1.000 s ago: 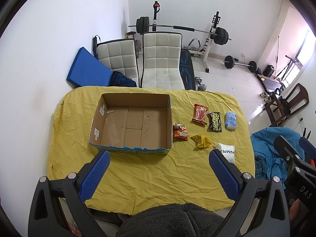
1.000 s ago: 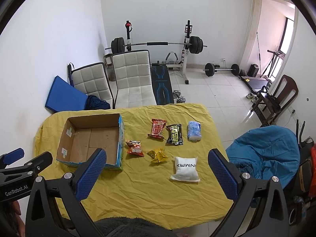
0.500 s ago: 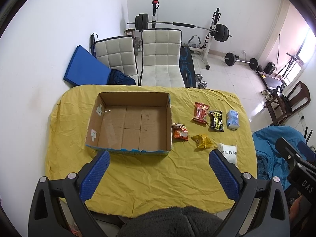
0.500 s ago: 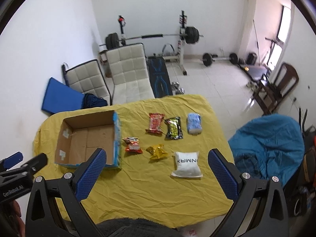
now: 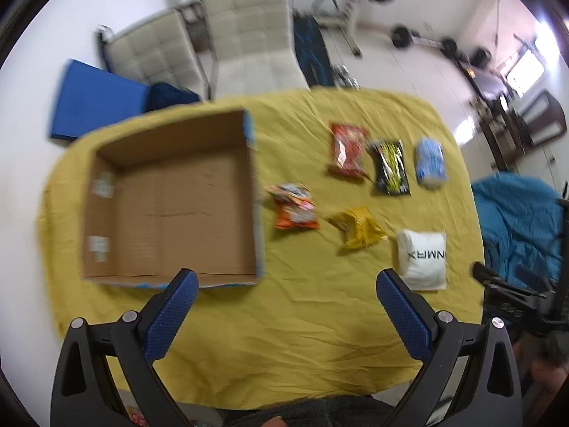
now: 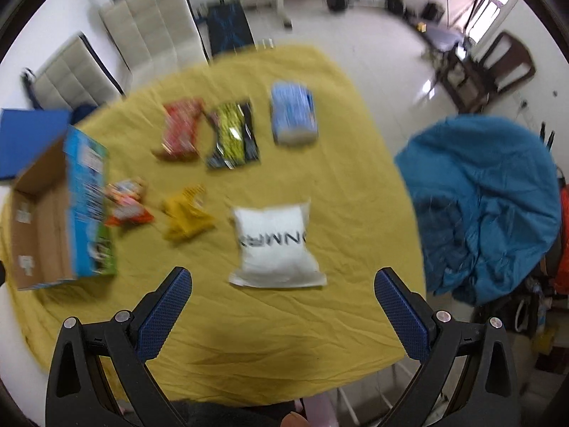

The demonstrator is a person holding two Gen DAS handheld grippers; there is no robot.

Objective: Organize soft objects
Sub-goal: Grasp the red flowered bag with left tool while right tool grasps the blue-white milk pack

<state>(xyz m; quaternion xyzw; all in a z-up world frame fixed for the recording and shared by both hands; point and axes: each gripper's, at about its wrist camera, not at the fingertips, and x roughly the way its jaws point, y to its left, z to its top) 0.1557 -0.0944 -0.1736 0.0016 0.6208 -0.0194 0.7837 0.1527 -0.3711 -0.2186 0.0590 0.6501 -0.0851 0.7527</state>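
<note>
An open, empty cardboard box (image 5: 170, 199) sits on the left of the yellow-clothed table (image 5: 302, 320). To its right lie several soft packets: an orange one (image 5: 295, 210), a yellow one (image 5: 357, 227), a red one (image 5: 346, 149), a black-and-yellow one (image 5: 389, 170), a light blue one (image 5: 430, 162) and a white pouch (image 5: 423, 258). The right wrist view shows the white pouch (image 6: 274, 245) just ahead. My left gripper (image 5: 286, 284) is open and empty above the table's near edge. My right gripper (image 6: 282, 284) is open and empty just short of the white pouch.
Two white padded chairs (image 5: 249, 35) stand behind the table, with a blue mat (image 5: 92, 96) on the floor at the left. A blue beanbag (image 6: 487, 206) sits at the table's right side. Weight equipment stands at the back wall.
Both grippers have dropped closer to the table and tilted down. The packets and box look larger now. The right gripper has closed in on the white pouch. Nothing on the table has moved.
</note>
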